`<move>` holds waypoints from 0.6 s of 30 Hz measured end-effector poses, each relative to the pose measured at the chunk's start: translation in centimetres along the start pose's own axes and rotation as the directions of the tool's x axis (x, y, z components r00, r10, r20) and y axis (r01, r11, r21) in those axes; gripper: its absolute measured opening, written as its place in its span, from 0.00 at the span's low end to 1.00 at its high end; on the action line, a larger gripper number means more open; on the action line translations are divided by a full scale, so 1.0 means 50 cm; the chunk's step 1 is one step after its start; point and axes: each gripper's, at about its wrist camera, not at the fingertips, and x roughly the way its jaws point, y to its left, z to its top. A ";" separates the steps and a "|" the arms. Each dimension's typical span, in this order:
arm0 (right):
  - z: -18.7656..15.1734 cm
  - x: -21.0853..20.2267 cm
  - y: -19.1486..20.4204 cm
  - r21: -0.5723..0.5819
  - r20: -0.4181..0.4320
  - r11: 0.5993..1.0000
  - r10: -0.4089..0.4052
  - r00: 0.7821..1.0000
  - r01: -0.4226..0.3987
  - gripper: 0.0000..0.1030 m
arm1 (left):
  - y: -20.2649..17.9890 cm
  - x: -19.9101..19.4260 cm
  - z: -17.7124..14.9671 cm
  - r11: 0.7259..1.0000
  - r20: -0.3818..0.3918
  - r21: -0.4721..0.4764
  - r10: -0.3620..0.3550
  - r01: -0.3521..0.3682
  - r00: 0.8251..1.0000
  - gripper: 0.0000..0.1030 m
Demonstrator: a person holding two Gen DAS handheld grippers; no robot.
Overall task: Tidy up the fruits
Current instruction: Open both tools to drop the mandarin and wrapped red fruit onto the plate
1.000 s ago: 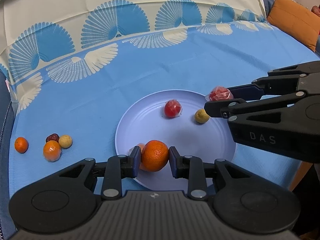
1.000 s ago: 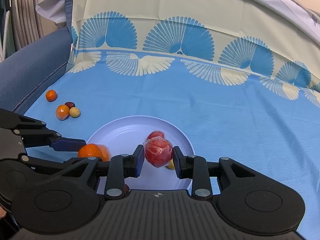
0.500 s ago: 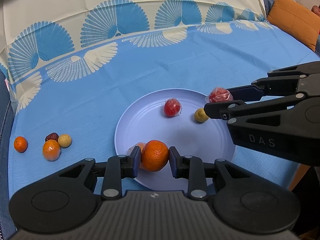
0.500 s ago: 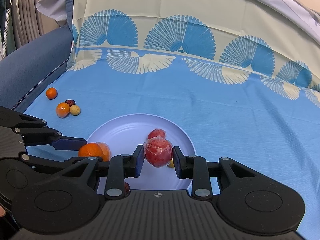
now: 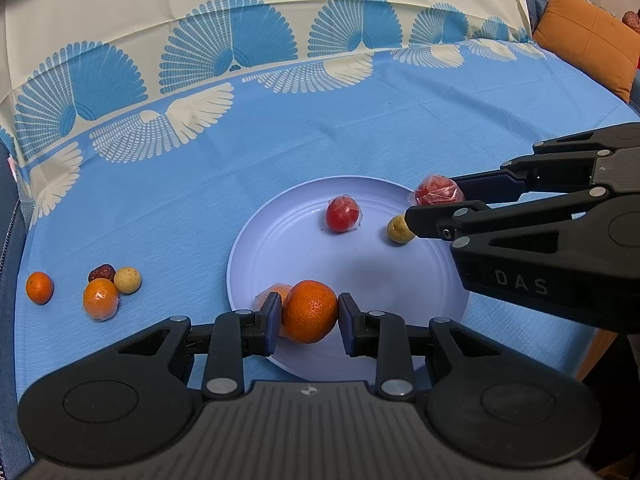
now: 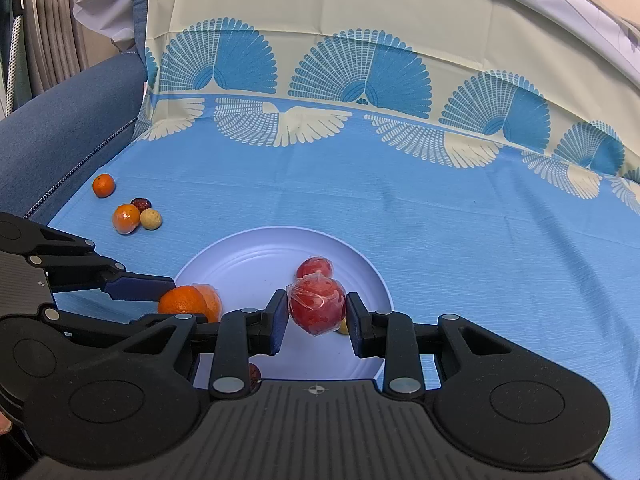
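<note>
1. L gripper [image 5: 308, 318] clamped on orange [image 5: 310, 311], both pads touching it, over near rim of plate [image 5: 352, 272].
2. Wrapped orange [image 5: 273, 293] on plate, just behind held one.
3. R gripper [image 6: 317, 311] clamped on wrapped red fruit [image 6: 317, 305], over plate's right side.
4. On plate: 2nd red fruit [image 5: 342, 214], yellow ball [image 5: 399, 229] near R gripper tip.
5. Off plate, left on cloth [image 5: 280, 140]: small orange [image 5: 39, 287], wrapped orange w/ dark red fruit [image 5: 101, 271] + tan ball [image 5: 127, 280] clustered, touching.
</note>
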 end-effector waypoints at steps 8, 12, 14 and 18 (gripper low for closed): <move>-0.001 0.001 0.003 -0.003 -0.003 1.000 0.002 1.000 -0.002 0.32 | -0.001 0.001 0.000 1.000 -0.002 -0.001 0.000 0.000 1.000 0.32; 0.000 0.000 0.003 -0.002 -0.003 1.000 0.001 1.000 -0.001 0.32 | 0.000 0.000 0.000 1.000 -0.003 -0.004 -0.002 0.002 1.000 0.32; 0.001 0.001 0.003 -0.003 -0.003 1.000 0.001 1.000 -0.001 0.32 | 0.000 0.000 0.000 1.000 -0.003 -0.005 -0.003 0.003 1.000 0.32; -0.001 0.003 0.004 -0.005 -0.005 1.000 0.002 1.000 -0.002 0.32 | 0.001 0.000 0.000 1.000 -0.004 -0.004 -0.004 0.004 1.000 0.32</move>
